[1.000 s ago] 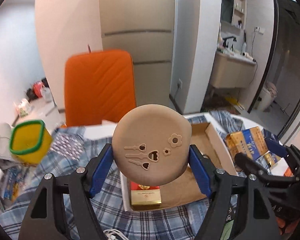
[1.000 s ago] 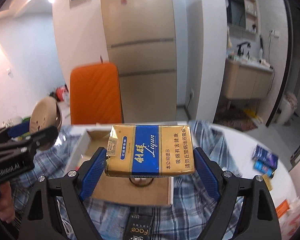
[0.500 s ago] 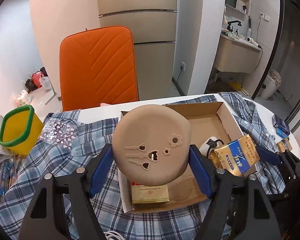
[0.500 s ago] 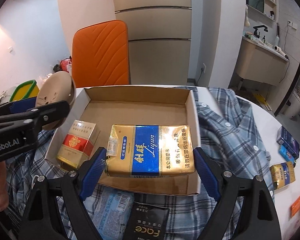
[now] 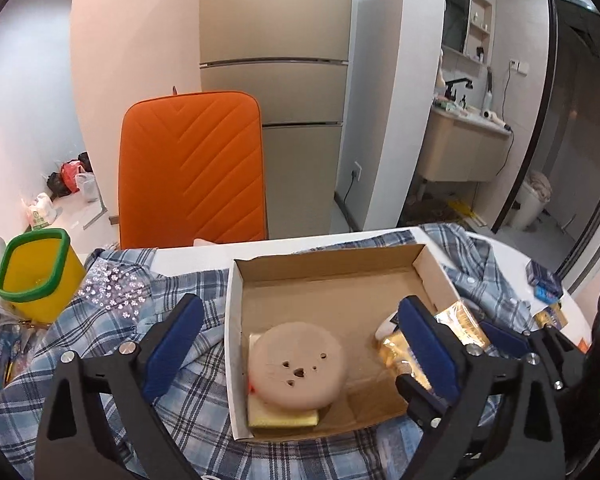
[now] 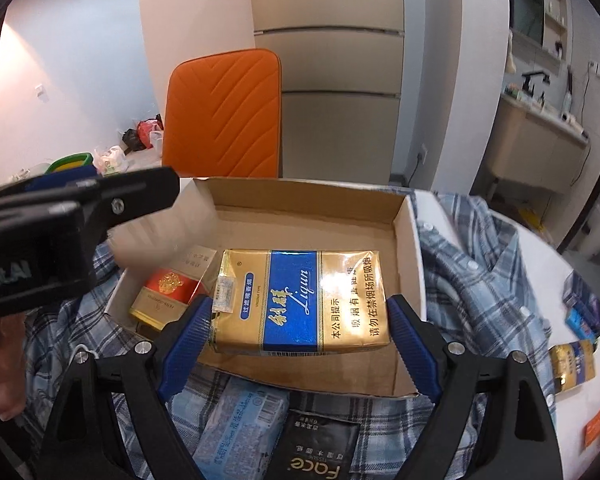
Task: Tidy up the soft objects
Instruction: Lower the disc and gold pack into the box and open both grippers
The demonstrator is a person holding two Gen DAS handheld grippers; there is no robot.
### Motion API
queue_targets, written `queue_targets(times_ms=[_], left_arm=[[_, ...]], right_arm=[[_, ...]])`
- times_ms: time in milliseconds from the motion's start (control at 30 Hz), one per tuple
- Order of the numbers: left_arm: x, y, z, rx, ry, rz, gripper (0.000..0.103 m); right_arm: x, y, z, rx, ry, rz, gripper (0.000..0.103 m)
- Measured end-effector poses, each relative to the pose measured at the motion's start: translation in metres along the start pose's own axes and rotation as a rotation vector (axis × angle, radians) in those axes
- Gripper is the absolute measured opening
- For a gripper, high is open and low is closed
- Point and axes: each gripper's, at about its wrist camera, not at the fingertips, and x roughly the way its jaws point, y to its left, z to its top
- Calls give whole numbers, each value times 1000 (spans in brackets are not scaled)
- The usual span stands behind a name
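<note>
A tan round pad with cut-out shapes (image 5: 297,364) lies in the cardboard box (image 5: 332,270), on top of a red and gold pack (image 5: 283,417). My left gripper (image 5: 300,340) is open and empty above it. My right gripper (image 6: 300,332) is shut on a gold and blue Liqun pack (image 6: 302,300), held just above the box floor (image 6: 308,222). The pack also shows in the left wrist view (image 5: 460,320). The red and gold pack shows in the right wrist view (image 6: 168,288).
The box sits on a blue plaid shirt (image 5: 112,344) spread over a white table. A tissue pack (image 6: 240,428) and a black Face pack (image 6: 320,452) lie in front of the box. A yellow bin (image 5: 36,272) and an orange chair (image 5: 192,168) stand behind.
My left gripper has opened and let go of the tan pad, which now lies in the box. My right gripper has lowered the Liqun pack further into the box.
</note>
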Motion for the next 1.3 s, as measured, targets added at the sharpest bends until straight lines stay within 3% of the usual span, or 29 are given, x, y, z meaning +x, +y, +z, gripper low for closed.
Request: queue_targets(times_ms=[633,1033,1300], left_arm=[[-18,2,3,-1,-45,12,98],[-74,-5,8,8,-148,7,98],[-127,-17,-7,36,-224,-3,101]], right_arm=[[-18,-7,8,18,-71,-20,89],[-92,-17,18,28,-237,-95,89],[-150,-21,4,38,-334,-110,89]])
